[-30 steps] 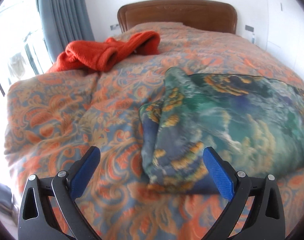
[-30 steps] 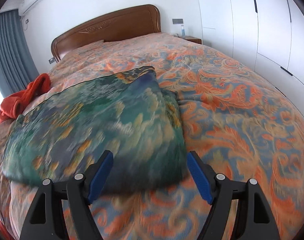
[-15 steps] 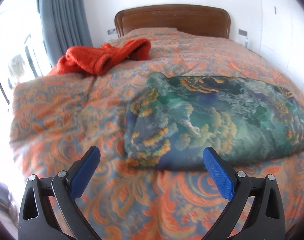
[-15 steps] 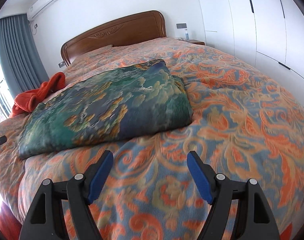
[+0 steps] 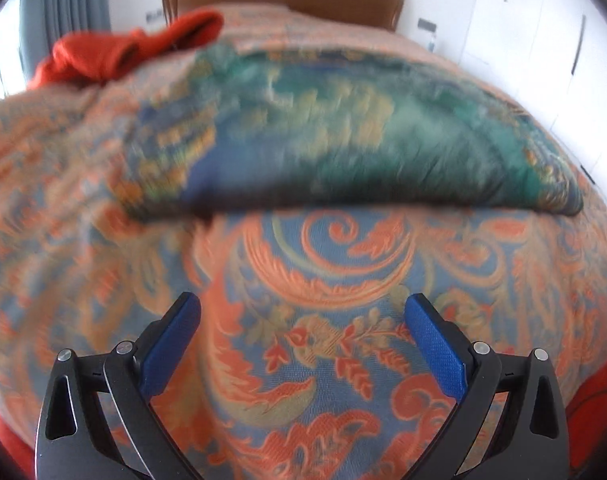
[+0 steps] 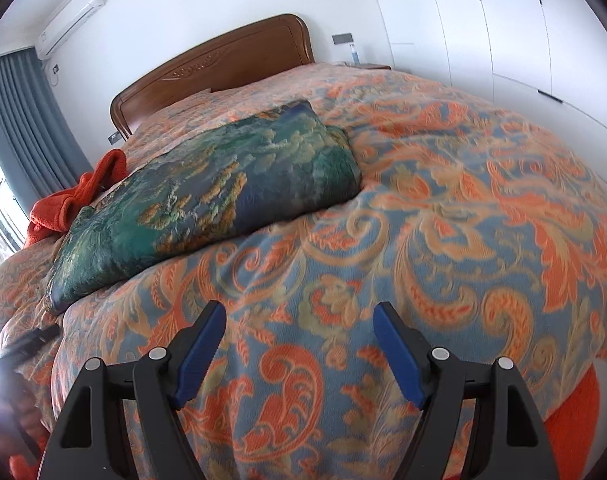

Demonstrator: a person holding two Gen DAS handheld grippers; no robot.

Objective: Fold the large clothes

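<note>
A folded green, blue and gold patterned garment point(image 5: 343, 136) lies flat on the bed; it also shows in the right wrist view point(image 6: 223, 196). My left gripper point(image 5: 301, 312) is open and empty, low over the orange-and-blue bedspread point(image 5: 327, 280), well short of the garment's near edge. My right gripper point(image 6: 299, 320) is open and empty, over the bedspread point(image 6: 443, 220) in front of and to the right of the garment. The left view is blurred.
A crumpled orange-red garment point(image 5: 115, 52) lies at the far left of the bed, also in the right wrist view point(image 6: 75, 200). A wooden headboard point(image 6: 223, 64) stands behind. White wardrobe doors point(image 6: 503, 32) line the right wall, a grey curtain point(image 6: 19, 120) the left.
Both grippers have drawn back from the folded garment toward the foot of the bed and stayed open. The garment lies where it was.
</note>
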